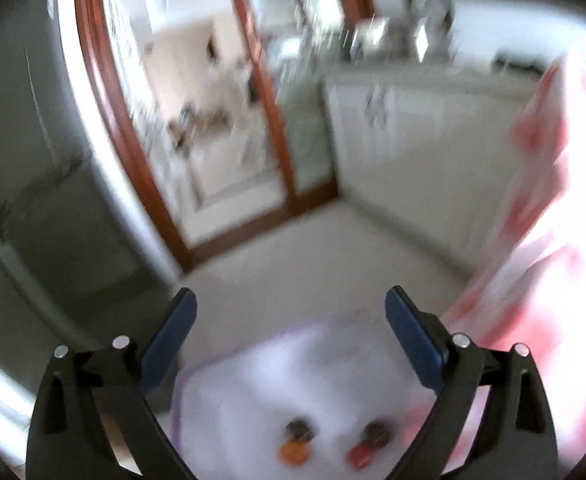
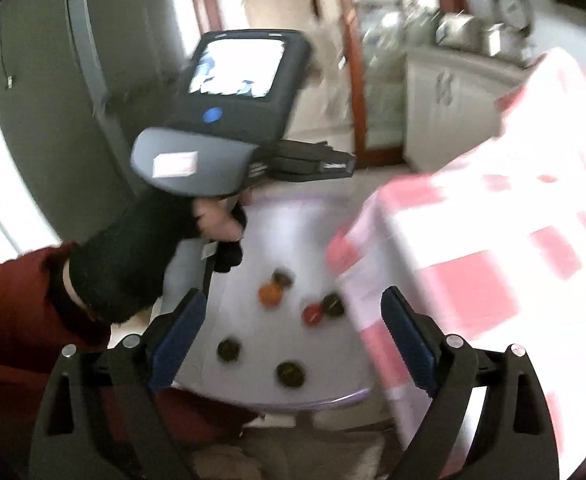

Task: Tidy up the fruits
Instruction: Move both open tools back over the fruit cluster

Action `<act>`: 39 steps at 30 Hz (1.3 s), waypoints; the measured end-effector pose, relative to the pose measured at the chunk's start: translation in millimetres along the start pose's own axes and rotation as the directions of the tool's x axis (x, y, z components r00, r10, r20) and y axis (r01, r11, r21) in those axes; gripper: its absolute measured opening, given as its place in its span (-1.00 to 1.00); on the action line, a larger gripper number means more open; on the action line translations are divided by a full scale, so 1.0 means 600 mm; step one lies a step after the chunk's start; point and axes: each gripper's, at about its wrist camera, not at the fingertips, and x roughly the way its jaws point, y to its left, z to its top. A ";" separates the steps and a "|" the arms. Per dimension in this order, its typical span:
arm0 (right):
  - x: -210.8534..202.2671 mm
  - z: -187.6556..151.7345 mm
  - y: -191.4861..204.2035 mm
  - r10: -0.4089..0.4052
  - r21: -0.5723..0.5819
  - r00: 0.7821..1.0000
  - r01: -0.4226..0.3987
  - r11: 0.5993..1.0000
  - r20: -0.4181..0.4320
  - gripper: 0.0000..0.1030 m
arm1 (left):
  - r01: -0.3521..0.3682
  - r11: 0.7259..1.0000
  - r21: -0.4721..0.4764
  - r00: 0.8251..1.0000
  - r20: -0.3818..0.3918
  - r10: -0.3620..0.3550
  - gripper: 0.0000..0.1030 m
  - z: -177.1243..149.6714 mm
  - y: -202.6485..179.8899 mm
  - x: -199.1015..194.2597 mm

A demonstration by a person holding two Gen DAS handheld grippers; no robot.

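Several small fruits lie on a low white table [image 2: 253, 224]: an orange one [image 2: 269, 294], a red one [image 2: 313, 313] and dark ones [image 2: 228, 350] [image 2: 290, 374]. In the left wrist view the orange fruit [image 1: 294, 453] and red fruit [image 1: 360, 455] show at the bottom, each with a dark fruit behind. My left gripper [image 1: 291, 312] is open and empty, high above the table. My right gripper [image 2: 293, 312] is open and empty above the fruits. The left gripper's body [image 2: 229, 120], held in a gloved hand, shows in the right wrist view. Both views are blurred.
A table with a pink-and-white checked cloth [image 2: 493, 240] stands close on the right. A grey fridge [image 2: 53, 100] is at the left. A wood-framed doorway [image 1: 197, 120] and white cabinets [image 1: 413, 128] lie ahead. My red sleeve [image 2: 13, 320] is at the lower left.
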 end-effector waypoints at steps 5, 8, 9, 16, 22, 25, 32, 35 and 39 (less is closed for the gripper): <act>-0.161 0.005 -0.116 -0.201 0.175 0.959 0.167 0.970 0.199 0.69 | 0.260 0.966 -0.001 0.944 0.209 -0.254 0.97 0.084 -0.103 -0.122; -0.235 -0.015 -0.208 -0.358 0.321 0.911 0.283 0.904 0.206 0.69 | 0.447 0.893 0.048 0.879 0.162 -0.449 0.97 0.117 -0.218 -0.151; -0.265 -0.030 -0.254 -0.414 0.397 0.890 0.315 0.862 0.192 0.69 | 0.505 0.861 0.062 0.849 0.141 -0.509 0.97 0.124 -0.264 -0.160; -0.393 -0.121 -0.475 -0.651 0.635 0.759 0.491 0.597 0.025 0.69 | 0.730 0.665 0.157 0.680 -0.065 -0.731 0.96 0.106 -0.627 -0.181; -0.437 -0.187 -0.620 -0.716 0.722 0.693 0.535 0.439 -0.078 0.69 | 0.813 0.582 0.017 0.578 -0.142 -0.804 0.96 0.107 -0.816 -0.174; -0.438 -0.194 -0.669 -0.735 0.733 0.667 0.559 0.387 -0.121 0.69 | 0.822 0.565 -0.067 0.553 -0.141 -0.821 0.96 0.109 -0.864 -0.161; -0.407 -0.172 -0.789 -0.733 0.741 0.665 0.564 0.365 -0.145 0.69 | 0.858 0.476 -0.194 0.458 -0.133 -0.879 0.96 0.123 -0.896 -0.114; -0.383 -0.150 -0.830 -0.725 0.726 0.670 0.577 0.374 -0.159 0.69 | 0.839 0.507 -0.200 0.486 -0.145 -0.862 0.96 0.122 -0.889 -0.094; -0.351 -0.117 -0.873 -0.735 0.669 0.646 0.641 0.376 -0.206 0.69 | 0.804 0.532 -0.265 0.512 -0.146 -0.846 0.96 0.119 -0.879 -0.076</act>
